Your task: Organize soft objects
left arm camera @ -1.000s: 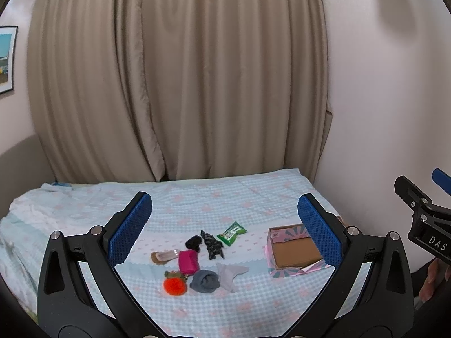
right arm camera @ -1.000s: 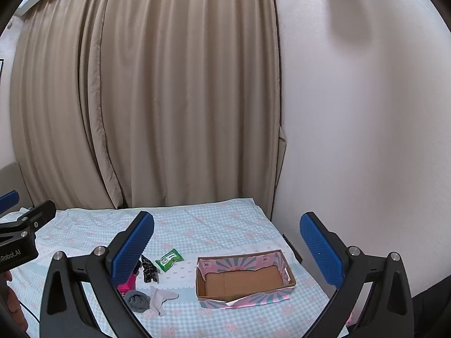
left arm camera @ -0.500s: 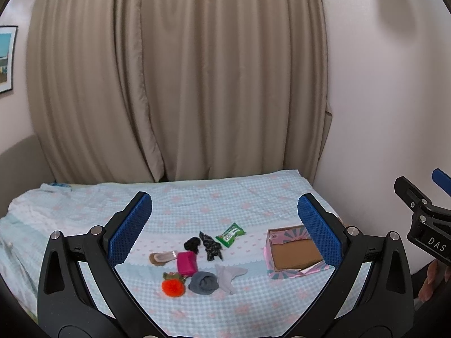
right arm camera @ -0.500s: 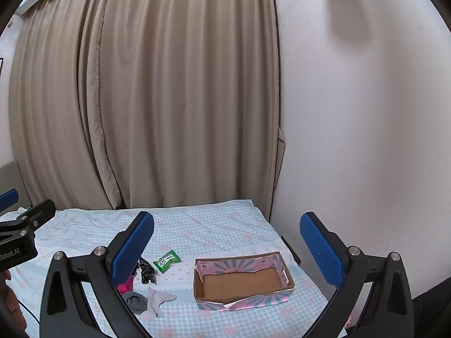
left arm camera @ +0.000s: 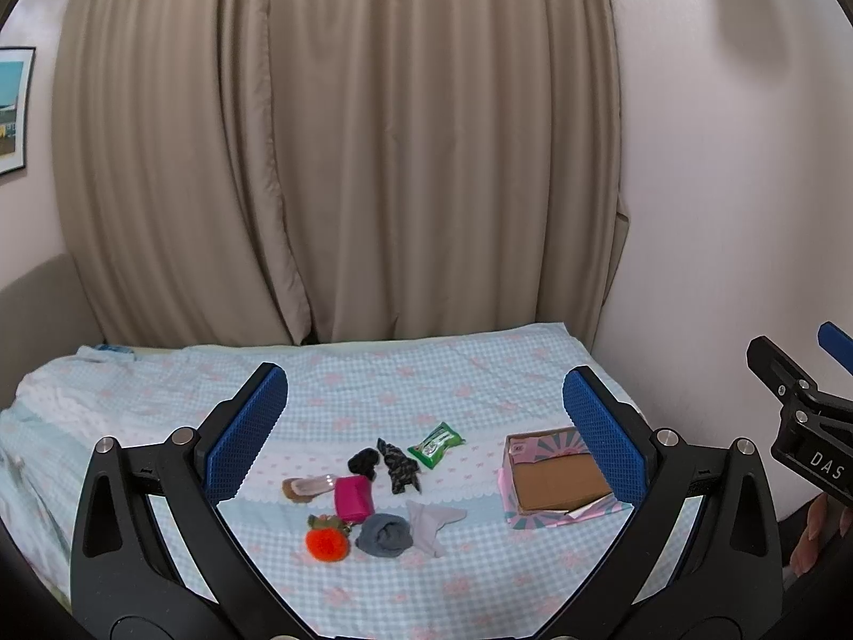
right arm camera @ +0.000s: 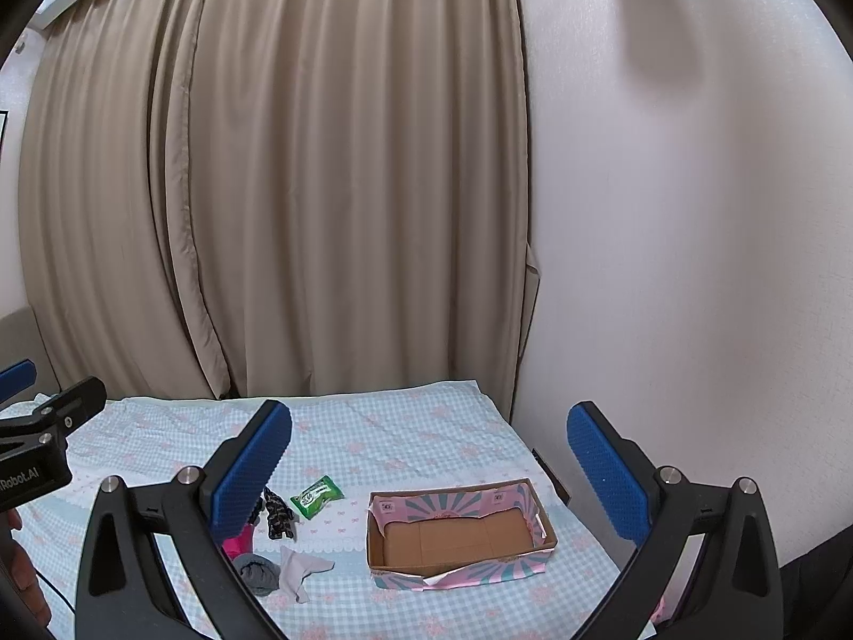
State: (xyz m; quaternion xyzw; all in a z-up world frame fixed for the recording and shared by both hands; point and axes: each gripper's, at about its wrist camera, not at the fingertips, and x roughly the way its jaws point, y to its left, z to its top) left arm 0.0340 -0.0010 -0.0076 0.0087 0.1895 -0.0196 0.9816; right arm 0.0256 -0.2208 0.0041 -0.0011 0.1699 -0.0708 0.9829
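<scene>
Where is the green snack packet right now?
The green snack packet lies on the checked bedsheet, at the far edge of the pile, just right of the dark patterned cloth and left of the pink cardboard box, in both wrist views.

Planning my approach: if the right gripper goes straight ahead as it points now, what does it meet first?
Probably nothing soon. The open right gripper points above the checked bedspread toward the beige curtain; the pink cardboard box lies below that line. Depth is unclear.

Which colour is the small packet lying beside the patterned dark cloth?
Green packet, with white print; clearest in the left wrist view.
</scene>
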